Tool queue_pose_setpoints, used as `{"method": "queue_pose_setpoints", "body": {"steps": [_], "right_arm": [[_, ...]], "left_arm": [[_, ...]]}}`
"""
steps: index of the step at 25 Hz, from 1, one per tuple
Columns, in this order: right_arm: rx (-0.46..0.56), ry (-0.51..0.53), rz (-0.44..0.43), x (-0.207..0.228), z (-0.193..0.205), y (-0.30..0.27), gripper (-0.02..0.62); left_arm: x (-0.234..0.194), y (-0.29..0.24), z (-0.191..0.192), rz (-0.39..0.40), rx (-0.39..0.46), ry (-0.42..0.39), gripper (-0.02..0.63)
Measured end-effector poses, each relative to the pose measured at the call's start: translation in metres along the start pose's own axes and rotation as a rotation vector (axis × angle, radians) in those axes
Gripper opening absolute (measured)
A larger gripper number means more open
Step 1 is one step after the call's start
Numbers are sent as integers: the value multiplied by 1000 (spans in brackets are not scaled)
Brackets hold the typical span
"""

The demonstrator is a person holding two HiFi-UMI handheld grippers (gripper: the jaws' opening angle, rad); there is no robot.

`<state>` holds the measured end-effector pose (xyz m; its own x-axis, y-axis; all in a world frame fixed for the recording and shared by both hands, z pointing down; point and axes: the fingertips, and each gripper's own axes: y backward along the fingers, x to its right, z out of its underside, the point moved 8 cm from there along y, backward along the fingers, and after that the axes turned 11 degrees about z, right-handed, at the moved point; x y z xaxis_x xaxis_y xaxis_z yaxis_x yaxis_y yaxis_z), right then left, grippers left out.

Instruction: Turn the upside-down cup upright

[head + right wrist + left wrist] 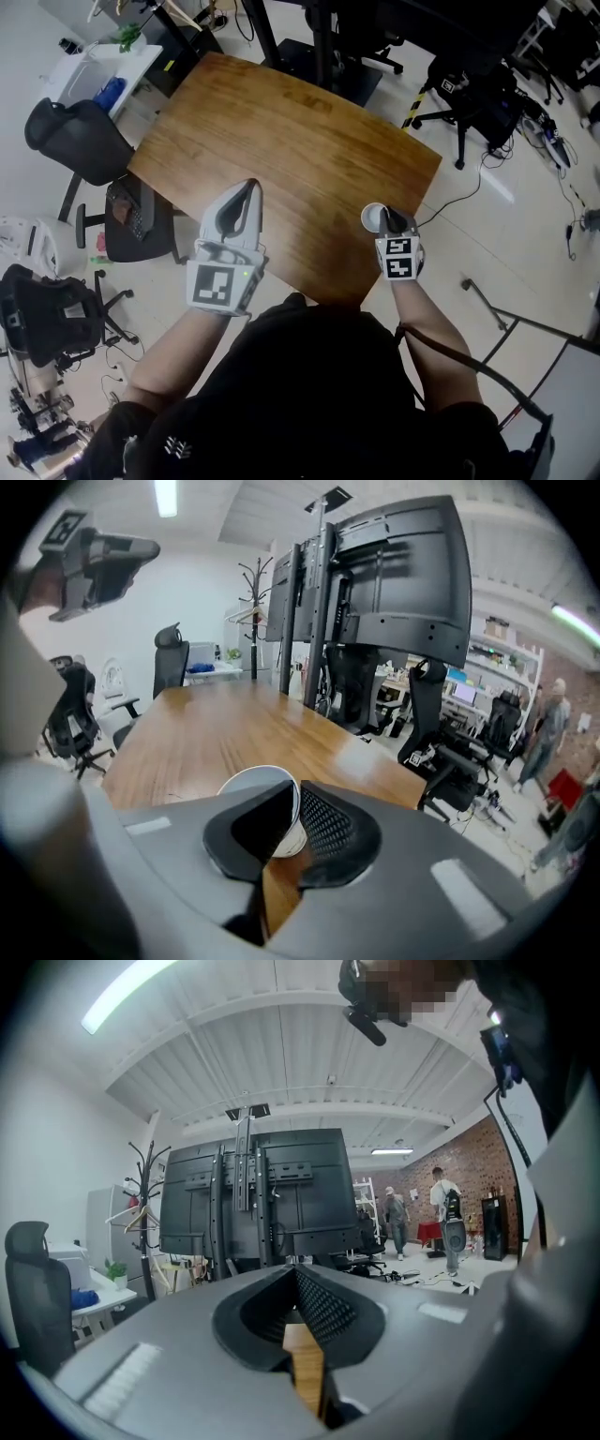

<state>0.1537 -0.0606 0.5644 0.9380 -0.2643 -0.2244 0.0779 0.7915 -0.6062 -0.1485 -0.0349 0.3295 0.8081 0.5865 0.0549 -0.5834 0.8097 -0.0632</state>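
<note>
A white paper cup (pixel 373 217) sits near the right front corner of the wooden table (pixel 281 141), its open mouth showing from above. My right gripper (pixel 389 221) is at its near side. In the right gripper view the cup (pixel 255 787) tilts toward the camera, and the right gripper (pixel 296 819) is shut on its wall, one pad inside the rim and one outside. My left gripper (pixel 246 192) hovers over the table's front edge to the left, jaws together and holding nothing. In the left gripper view the left gripper (pixel 298 1314) shows only a thin strip of wood between its jaws.
A black office chair (pixel 80 141) and a low seat (pixel 136 220) stand left of the table. A white desk (pixel 94 70) is at the far left. More chairs (pixel 469 94) and cables lie to the right. A large screen stand (pixel 248 1194) rises beyond the table, with people (pixel 441 1208) far behind.
</note>
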Motion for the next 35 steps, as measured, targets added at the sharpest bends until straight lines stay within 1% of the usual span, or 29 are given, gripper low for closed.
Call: {"method": "queue_pose_setpoints", "body": {"steps": [2,4,7,10,12,14,16,20,23,26,29,31,33,35], "right_arm": [[-6,87,45,-1,-1,1,28],[-11,170,59,-8,0,2,28],[6,258,34,-26,1,7,29],[36,282,-18,-48,1,12,38],[54,243,-64,-58,3,14,47],[66,180,-119,-65,9,14,55],[57,124,-162,-70,16,8,61],[37,55,-178,-71,21,3,66],[44,33,-192,-71,20,2,66],[56,17,-230,-68,17,0,76],[107,-20,-261,-53,8,0,117],[121,-60,-251,-34,5,-2,138],[83,-113,-238,-12,10,-7,157],[7,-165,-265,4,19,-14,183]], "left_arm": [[0,-1,0,5,1,-8,0],[-1,-1,-1,5,1,-12,0],[-2,1,-2,5,2,-15,0],[-3,3,-3,-1,0,-18,0],[-4,4,-4,-7,-1,-17,0],[-4,6,-4,-11,1,-17,0],[-4,9,-4,-15,-3,-22,0],[-5,16,-6,-24,-3,-25,0],[-7,20,-7,-37,-5,-25,0],[-9,22,-8,-48,0,-23,0],[-8,22,-8,-50,3,-23,0],[-7,21,-8,-53,6,-25,0],[-6,19,-9,-56,9,-27,0],[-4,17,-9,-56,7,-26,0]]}}
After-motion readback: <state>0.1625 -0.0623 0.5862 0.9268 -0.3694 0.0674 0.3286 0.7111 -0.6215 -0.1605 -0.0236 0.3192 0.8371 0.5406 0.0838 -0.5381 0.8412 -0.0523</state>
